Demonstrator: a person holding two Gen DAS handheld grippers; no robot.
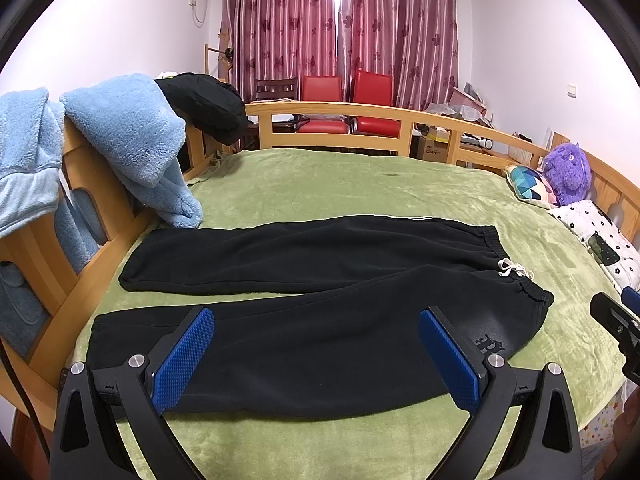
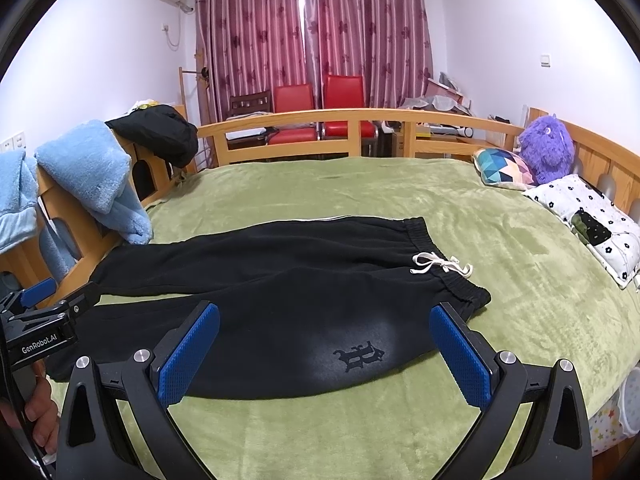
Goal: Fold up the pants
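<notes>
Black sweatpants (image 1: 312,300) lie flat and unfolded on the green bed cover, legs to the left, elastic waistband with a white drawstring (image 1: 514,270) to the right. My left gripper (image 1: 316,320) is open and empty, hovering above the near leg. In the right wrist view the pants (image 2: 288,292) show a dark logo (image 2: 358,356) near the hip. My right gripper (image 2: 324,316) is open and empty above the near hip. The left gripper also shows in the right wrist view (image 2: 44,312) at the left edge, and the right gripper shows in the left wrist view (image 1: 618,320) at the right edge.
A wooden bed rail (image 1: 340,110) rings the bed. Blue fleece clothes (image 1: 132,136) and a black garment (image 1: 208,104) hang over the left rail. A purple plush toy (image 1: 568,172), a patterned cushion (image 1: 528,186) and a floral pillow (image 1: 604,240) lie at the right. Red chairs (image 1: 348,100) stand behind.
</notes>
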